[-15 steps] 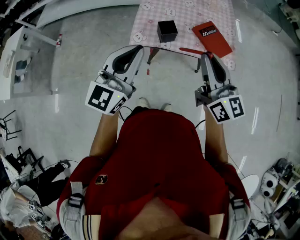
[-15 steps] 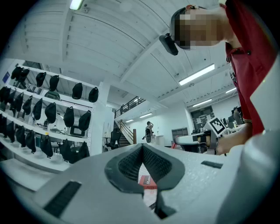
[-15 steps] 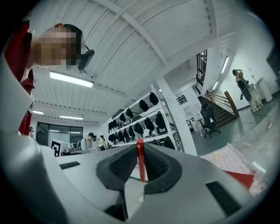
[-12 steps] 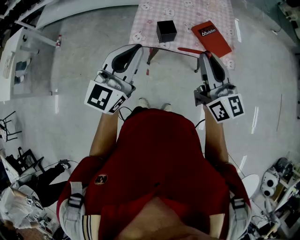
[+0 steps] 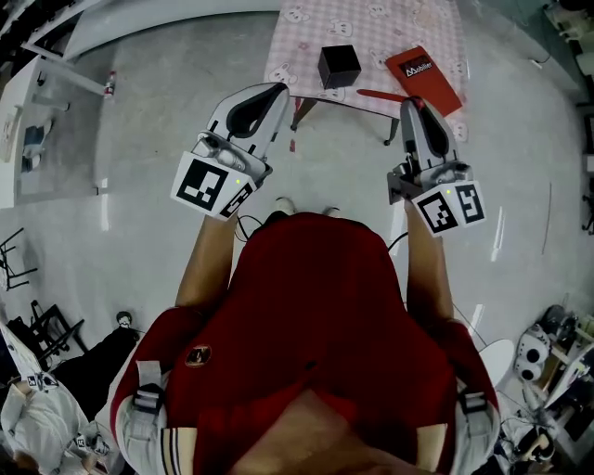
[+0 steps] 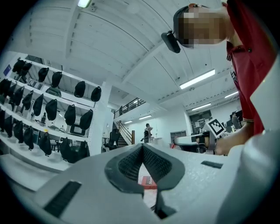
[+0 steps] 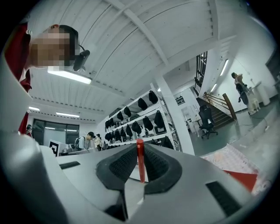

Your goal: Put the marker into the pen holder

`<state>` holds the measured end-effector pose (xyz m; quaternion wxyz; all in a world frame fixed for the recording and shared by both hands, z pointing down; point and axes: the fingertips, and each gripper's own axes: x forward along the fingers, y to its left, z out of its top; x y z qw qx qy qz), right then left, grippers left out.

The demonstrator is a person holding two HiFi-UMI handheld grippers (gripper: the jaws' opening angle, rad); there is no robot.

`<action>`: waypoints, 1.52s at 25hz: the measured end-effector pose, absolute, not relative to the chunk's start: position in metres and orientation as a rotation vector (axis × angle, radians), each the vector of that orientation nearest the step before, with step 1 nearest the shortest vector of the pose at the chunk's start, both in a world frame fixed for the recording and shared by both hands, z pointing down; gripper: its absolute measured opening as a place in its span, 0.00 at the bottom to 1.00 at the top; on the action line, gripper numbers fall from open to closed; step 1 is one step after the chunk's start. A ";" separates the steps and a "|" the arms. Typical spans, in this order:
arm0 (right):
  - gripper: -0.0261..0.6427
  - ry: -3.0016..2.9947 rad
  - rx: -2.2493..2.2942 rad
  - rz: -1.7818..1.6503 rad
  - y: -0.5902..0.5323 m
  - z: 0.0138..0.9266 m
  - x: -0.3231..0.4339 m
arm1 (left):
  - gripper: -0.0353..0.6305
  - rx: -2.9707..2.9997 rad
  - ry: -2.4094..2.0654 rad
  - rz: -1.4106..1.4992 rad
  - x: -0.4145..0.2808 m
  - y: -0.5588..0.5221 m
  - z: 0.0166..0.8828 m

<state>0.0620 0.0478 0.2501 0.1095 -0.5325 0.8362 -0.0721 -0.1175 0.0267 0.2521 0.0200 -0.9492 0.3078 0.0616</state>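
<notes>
A thin red marker stands upright between the dark pads of my right gripper, which is shut on it. In the head view that gripper hovers at the near edge of the table, and the marker sticks out to its left. The pen holder, a small black open cube, sits on the pink checked cloth, farther in and left of the right gripper. My left gripper is held up near the table's near left corner; in its own view the jaws meet with nothing between them.
A red notebook lies on the cloth right of the pen holder, just beyond the right gripper. The small table stands on a grey floor, its legs showing below the edge. White benches stand far left. People and racks of black bags are in the background.
Both grippers have edged slightly up and forward toward the table. The right gripper still holds the marker; the pen holder and the notebook have not moved on the cloth.
</notes>
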 end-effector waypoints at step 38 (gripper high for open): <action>0.10 2.542 -1.651 -0.163 -0.085 0.335 0.088 | 0.06 -2.941 1.089 0.141 -0.100 -0.098 0.292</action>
